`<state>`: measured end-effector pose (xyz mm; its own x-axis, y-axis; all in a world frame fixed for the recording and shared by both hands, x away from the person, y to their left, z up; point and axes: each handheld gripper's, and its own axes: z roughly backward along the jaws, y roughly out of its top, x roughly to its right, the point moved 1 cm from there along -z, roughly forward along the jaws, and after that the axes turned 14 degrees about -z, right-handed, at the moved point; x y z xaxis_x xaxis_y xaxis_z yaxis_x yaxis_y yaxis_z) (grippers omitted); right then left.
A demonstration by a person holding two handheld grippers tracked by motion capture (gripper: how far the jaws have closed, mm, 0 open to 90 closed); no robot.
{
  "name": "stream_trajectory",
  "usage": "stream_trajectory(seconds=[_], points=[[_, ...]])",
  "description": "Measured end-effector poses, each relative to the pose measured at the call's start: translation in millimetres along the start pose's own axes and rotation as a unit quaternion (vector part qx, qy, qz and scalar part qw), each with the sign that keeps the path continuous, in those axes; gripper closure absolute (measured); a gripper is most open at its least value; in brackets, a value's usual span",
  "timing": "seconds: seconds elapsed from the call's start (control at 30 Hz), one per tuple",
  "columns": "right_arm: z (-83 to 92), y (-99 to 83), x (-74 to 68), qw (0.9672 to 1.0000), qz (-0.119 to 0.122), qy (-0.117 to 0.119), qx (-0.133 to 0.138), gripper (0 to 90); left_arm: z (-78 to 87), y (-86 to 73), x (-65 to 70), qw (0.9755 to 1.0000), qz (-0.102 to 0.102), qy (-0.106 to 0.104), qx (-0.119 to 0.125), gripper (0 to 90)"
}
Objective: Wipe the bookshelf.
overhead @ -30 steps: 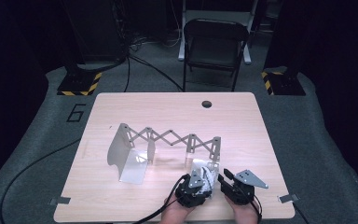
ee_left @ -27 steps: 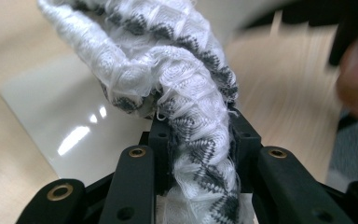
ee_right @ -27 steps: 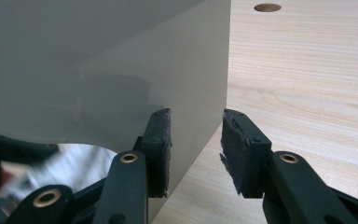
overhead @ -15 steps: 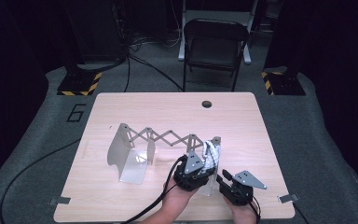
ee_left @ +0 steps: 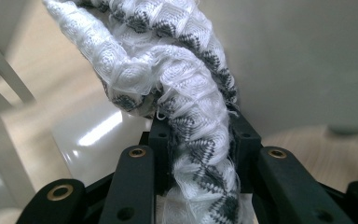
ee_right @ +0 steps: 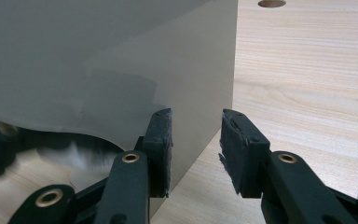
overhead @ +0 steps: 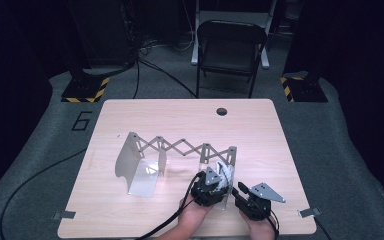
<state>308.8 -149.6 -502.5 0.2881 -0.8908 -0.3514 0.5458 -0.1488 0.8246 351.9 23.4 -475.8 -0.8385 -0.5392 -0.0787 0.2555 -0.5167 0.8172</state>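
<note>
Gripping the knitted cloth, the left gripper has risen; right gripper jaws released.

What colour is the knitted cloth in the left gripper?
The knitted cloth is white with dark grey zigzags, clearest in the left gripper view.

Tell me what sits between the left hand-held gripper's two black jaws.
A white-and-grey knitted cloth, pinched in the left hand-held gripper, seen in the left gripper view.

High view looks down from above the person's side at the whole table; both gripper views sit super close, sharing the metal panel.
</note>
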Motion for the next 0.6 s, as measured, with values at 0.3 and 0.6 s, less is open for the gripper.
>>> stream_trajectory(seconds=[0.3,0.6], points=[[0.2,-0.4,1.4,1.0000,0.001,-0.003,0.003,64.5,-1.5,17.2,-5.0,0.9994,-0.006,0.029,0.015,68.8],[0.7,-0.5,2.5,1.0000,0.003,-0.002,-0.001,64.7,-30.1,-17.7,-0.7,0.9990,0.012,-0.005,-0.043,68.9]])
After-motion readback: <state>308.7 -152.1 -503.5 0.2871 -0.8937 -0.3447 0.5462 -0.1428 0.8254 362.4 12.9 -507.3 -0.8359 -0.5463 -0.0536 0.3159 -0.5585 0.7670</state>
